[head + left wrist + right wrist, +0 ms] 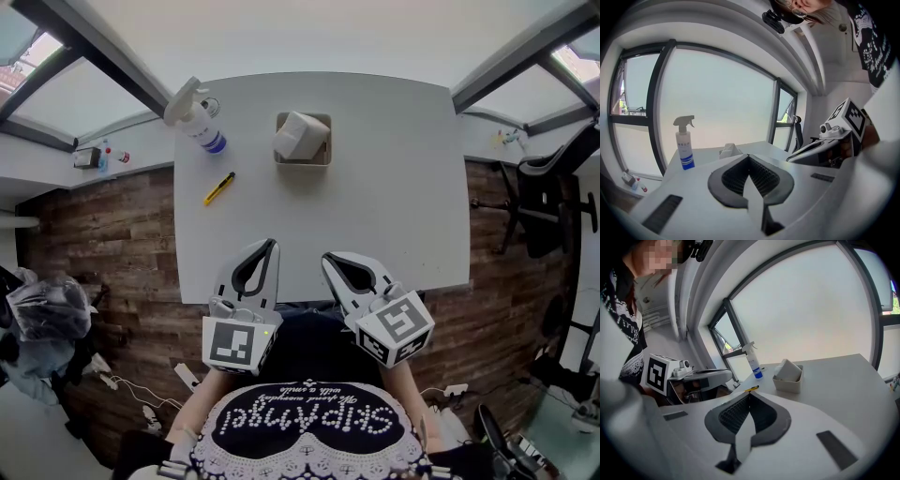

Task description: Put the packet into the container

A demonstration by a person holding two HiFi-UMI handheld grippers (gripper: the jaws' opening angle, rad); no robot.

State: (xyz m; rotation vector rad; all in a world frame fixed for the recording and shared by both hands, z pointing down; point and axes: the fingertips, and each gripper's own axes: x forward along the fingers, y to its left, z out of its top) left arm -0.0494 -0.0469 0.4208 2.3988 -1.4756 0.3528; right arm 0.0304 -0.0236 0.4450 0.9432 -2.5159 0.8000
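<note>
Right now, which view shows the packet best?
Head view: it looks down on the packet, sitting tilted in the container. The right gripper view shows it side-on, poking above the rim. The left gripper view shows only a small, distant glimpse.

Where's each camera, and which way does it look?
Head view: on the person's head, looking down at the table; left hand-held gripper, right hand-held gripper show.
Left gripper view: on that gripper, facing the spray bottle; shut jaws show.
Right gripper view: on that gripper, facing the container; shut jaws show.
All three show the spray bottle.
</note>
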